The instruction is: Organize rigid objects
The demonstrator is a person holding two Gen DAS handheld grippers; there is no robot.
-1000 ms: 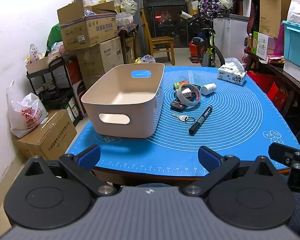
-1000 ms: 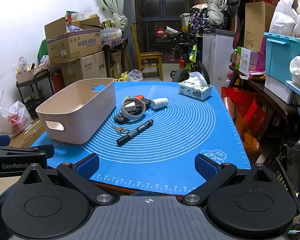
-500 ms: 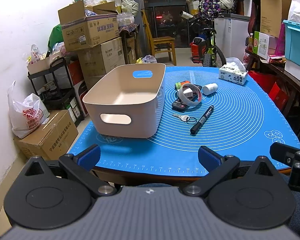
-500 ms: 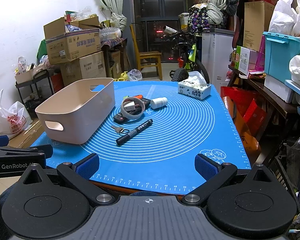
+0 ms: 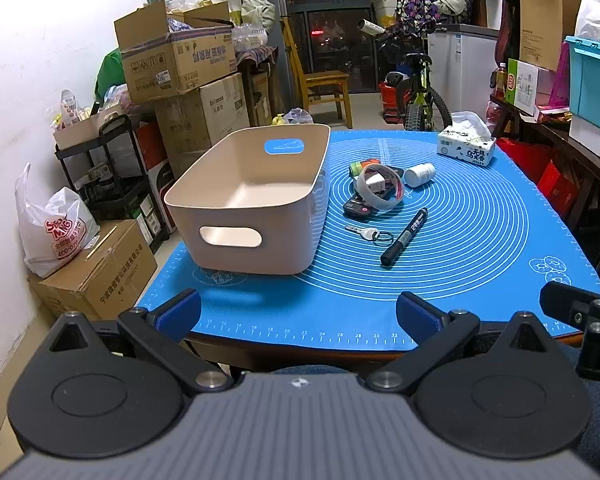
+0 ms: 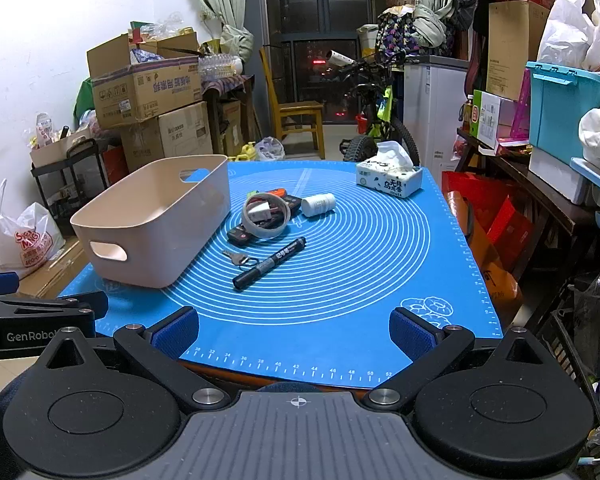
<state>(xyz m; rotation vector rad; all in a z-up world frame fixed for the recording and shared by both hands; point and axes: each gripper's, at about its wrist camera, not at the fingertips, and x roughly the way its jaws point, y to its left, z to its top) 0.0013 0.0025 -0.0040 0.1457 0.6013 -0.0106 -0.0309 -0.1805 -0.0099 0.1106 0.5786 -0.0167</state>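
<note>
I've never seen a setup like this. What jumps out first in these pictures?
The bright blue mat covering the table catches the eye first, with an empty beige bin standing on its left side. Beside the bin lies a small cluster: a black marker, a key, a tape roll and a white bottle. At the bottom of each view an open gripper, left and right, hovers at the near table edge.

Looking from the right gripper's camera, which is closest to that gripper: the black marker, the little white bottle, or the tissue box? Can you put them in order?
From the right gripper, nearest first:
1. Black marker: lying on the blue mat, just ahead, slightly left.
2. White bottle: on its side, farther back near the middle.
3. Tissue box: farthest, toward the back right of the mat.
</note>
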